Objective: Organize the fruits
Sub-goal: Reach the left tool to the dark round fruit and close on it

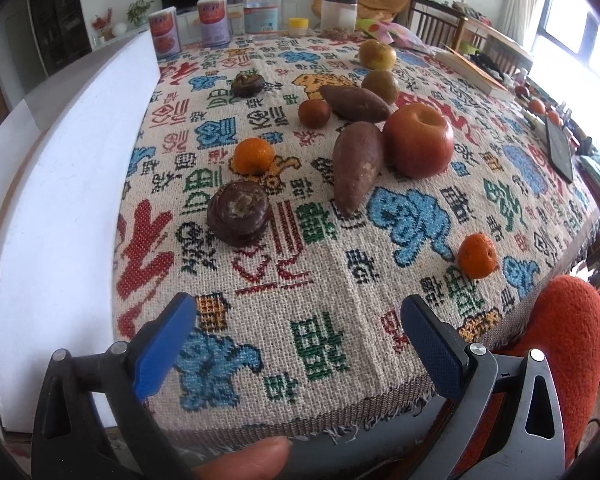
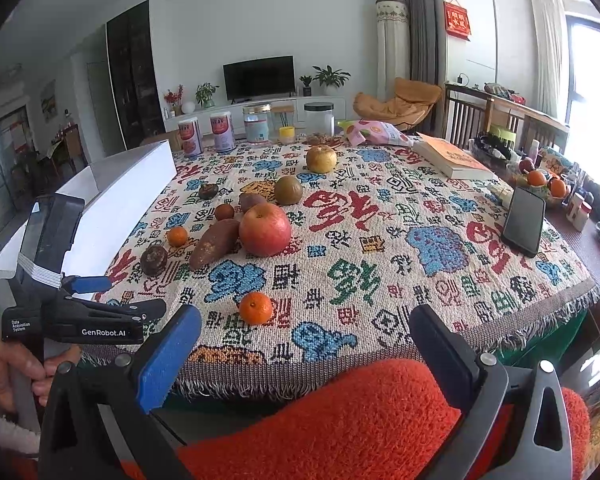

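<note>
Fruits lie on a patterned tablecloth (image 1: 332, 320): a red apple (image 1: 418, 140), two sweet potatoes (image 1: 356, 166) (image 1: 354, 102), two mangosteens (image 1: 239, 213) (image 1: 247, 85), a small brown fruit (image 1: 314, 113), two tangerines (image 1: 253, 156) (image 1: 477, 256) and two yellow-green fruits (image 1: 377, 54) (image 1: 380, 86). My left gripper (image 1: 300, 344) is open and empty at the table's near edge. My right gripper (image 2: 306, 352) is open and empty, held back from the table over an orange sleeve, with the near tangerine (image 2: 256, 307) ahead. The left gripper also shows in the right wrist view (image 2: 112, 294).
A white box (image 1: 72, 184) stands along the table's left side. Cans and jars (image 1: 262, 12) line the far edge. A book (image 2: 452, 156), a phone (image 2: 524, 220) and a snack bag (image 2: 374, 132) lie at the right and back. A fruit basket (image 2: 540, 182) sits beyond the table.
</note>
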The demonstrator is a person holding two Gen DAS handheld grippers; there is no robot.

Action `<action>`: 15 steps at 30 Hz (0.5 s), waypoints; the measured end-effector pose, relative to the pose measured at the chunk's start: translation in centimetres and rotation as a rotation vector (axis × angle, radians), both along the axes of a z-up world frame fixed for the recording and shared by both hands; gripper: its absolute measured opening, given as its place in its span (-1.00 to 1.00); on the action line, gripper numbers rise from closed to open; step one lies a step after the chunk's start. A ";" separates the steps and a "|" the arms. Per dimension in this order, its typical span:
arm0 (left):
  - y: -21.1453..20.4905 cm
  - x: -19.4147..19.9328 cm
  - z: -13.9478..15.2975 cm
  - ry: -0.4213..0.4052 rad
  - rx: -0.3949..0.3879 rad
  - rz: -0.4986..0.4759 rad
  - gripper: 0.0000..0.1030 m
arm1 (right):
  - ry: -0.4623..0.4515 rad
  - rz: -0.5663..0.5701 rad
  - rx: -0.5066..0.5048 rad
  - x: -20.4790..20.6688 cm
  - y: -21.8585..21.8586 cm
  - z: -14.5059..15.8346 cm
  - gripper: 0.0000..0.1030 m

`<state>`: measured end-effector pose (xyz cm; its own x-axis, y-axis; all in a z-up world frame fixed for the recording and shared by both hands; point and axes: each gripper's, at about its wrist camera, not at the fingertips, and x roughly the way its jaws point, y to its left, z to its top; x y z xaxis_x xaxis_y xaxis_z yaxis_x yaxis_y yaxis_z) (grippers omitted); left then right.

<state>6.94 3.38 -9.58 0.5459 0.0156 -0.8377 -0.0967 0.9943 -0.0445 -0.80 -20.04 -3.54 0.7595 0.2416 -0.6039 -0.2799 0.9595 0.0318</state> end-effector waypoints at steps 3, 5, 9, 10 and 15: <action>1.0 0.6 -1.1 0.019 -0.018 0.039 0.99 | 0.006 0.000 0.003 0.1 -0.1 -0.1 1.00; 1.4 0.8 -1.8 0.040 -0.017 0.054 0.99 | 0.011 0.002 0.006 0.2 -0.1 -0.2 1.00; 1.4 0.9 -2.5 0.052 0.014 0.057 0.99 | 0.013 0.009 0.003 0.2 0.1 -0.3 1.00; 1.3 0.8 -2.5 0.051 0.019 0.057 0.99 | 0.012 0.010 0.003 0.2 0.1 -0.3 1.00; 1.4 0.9 -2.6 0.055 0.023 0.059 0.99 | 0.018 0.006 0.006 0.3 0.1 -0.4 1.00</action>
<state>7.81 4.75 -12.16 0.4963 0.0658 -0.8656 -0.1565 0.9876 -0.0147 -0.50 -19.96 -3.95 0.7470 0.2493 -0.6163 -0.2848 0.9577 0.0422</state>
